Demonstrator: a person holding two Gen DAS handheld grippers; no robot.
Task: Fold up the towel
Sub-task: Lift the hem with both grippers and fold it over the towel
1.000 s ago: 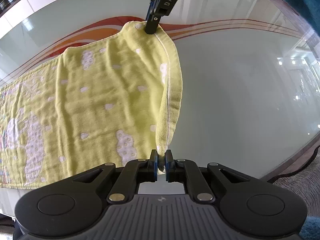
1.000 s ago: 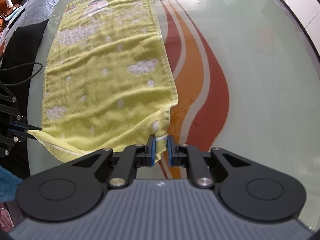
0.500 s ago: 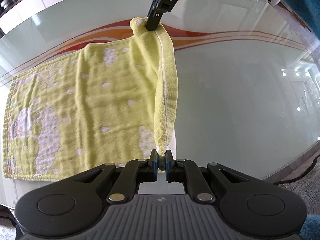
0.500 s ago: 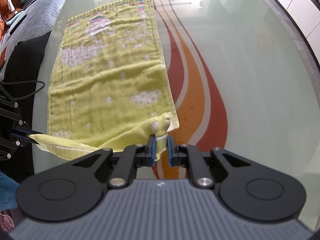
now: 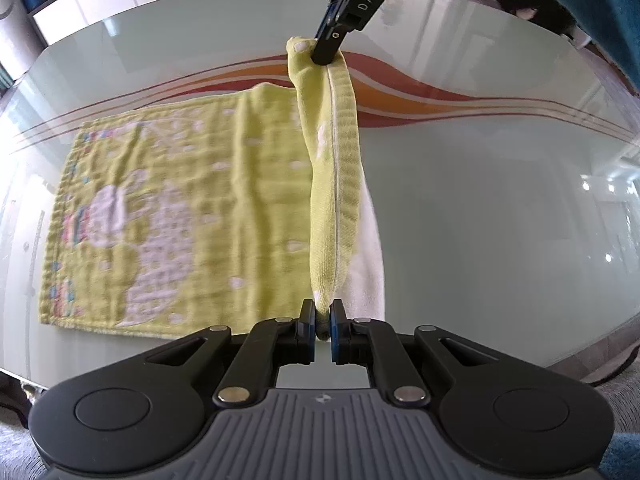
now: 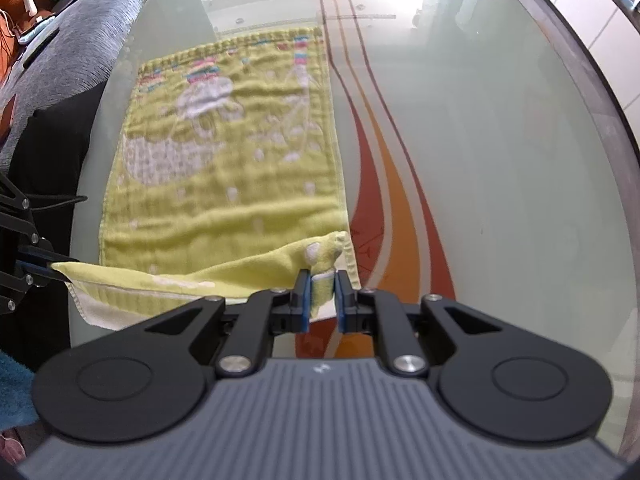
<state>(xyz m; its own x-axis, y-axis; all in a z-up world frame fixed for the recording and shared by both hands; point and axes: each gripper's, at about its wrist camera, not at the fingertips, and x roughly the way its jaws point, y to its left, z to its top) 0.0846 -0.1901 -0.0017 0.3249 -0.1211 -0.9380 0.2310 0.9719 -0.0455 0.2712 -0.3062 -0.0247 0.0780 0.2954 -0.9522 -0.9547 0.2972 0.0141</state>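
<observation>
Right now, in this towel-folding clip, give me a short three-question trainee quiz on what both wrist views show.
1. True or false: the left gripper is shut on a corner of the yellow towel.
2. What does the right gripper pinch? A) a cable B) a towel corner C) nothing
3. Fill in: the far end of the towel lies flat on the glass ____.

Key: 1 true; 2 B; 3 table.
</observation>
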